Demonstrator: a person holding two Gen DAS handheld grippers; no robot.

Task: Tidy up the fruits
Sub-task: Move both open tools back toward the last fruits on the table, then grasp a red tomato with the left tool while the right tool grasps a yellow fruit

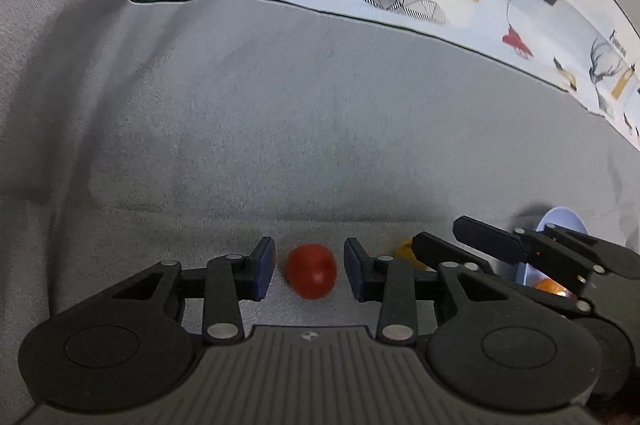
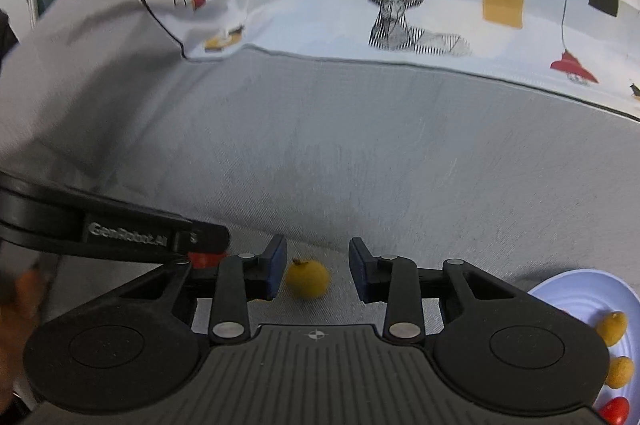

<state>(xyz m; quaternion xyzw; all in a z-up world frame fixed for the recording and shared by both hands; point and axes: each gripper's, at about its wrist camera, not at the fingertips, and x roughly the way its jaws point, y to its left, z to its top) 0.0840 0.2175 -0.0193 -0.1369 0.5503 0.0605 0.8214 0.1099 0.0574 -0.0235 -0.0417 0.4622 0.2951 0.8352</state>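
left gripper (image 1: 310, 271) fingers apart around a glossy red tomato (image 1: 311, 270); right gripper (image 2: 318, 273) fingers apart around a small matte yellow fruit (image 2: 308, 280) with a dark stem end.

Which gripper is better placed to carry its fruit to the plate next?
Right. The right gripper brackets the yellow fruit, with the plate beside it; the left gripper brackets the red fruit farther away.

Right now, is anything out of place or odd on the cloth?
Two fruits lie loose on the grey cloth, off the plate: a red one between the left gripper pads, a yellow one between the right gripper pads. Nothing looks spilled or damaged.
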